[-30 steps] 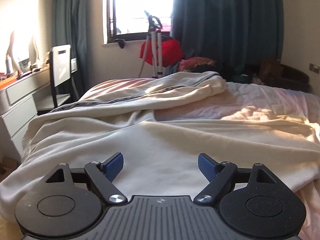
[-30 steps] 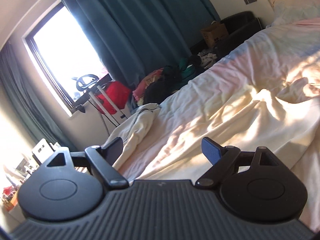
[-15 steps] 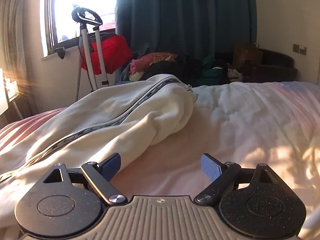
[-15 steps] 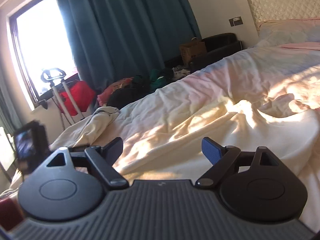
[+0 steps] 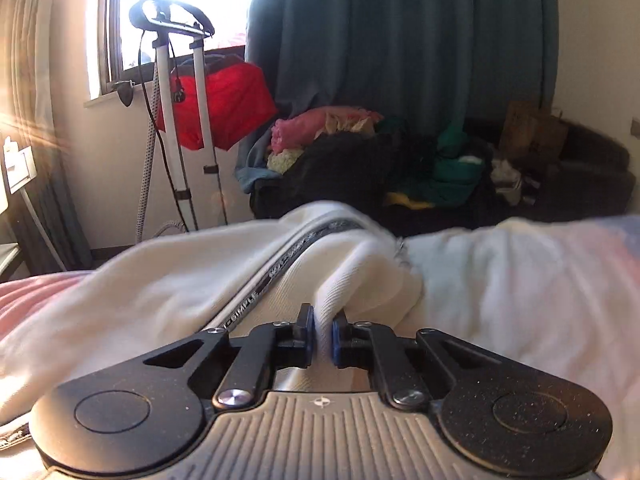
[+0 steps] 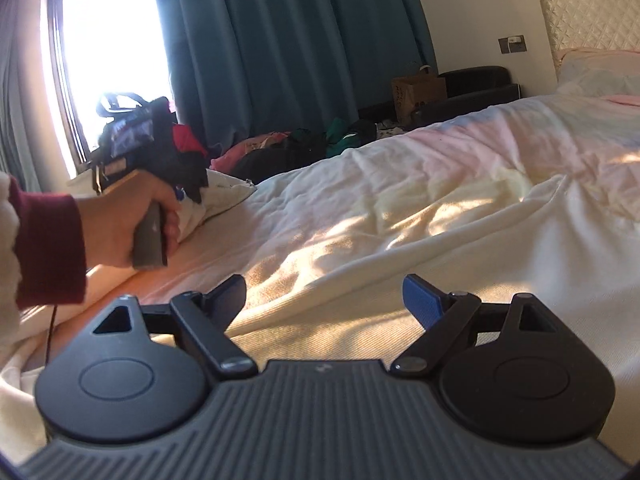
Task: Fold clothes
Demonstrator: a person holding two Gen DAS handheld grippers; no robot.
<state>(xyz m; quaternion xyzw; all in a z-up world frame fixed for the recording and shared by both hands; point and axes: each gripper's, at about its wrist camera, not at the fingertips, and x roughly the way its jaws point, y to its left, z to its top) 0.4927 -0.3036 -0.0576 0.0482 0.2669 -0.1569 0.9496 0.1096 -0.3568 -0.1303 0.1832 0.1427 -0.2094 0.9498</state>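
A cream garment [image 5: 172, 296] with a grey printed stripe lies spread over the bed. In the left wrist view my left gripper [image 5: 322, 338] is shut on a raised fold of that garment, the cloth pinched between its blue pads. In the right wrist view the same left gripper [image 6: 182, 194] shows at the left, held by a hand in a dark red sleeve, at the garment's bunched end [image 6: 224, 196]. My right gripper [image 6: 324, 300] stands open low over the flat cream cloth [image 6: 360, 264], nothing between its fingers.
The bed's pale pink sheet [image 6: 500, 140] runs back to a pillow and quilted headboard [image 6: 592, 20]. Behind the bed's far edge lie a heap of clothes [image 5: 360, 148], a red bag on a stand [image 5: 216, 104], dark teal curtains [image 5: 400, 40] and a bright window.
My left gripper slid along the garment to its bunched end and closed on a fold. My right gripper sank and levelled out, staying open; the hand holding the left gripper came into its view.
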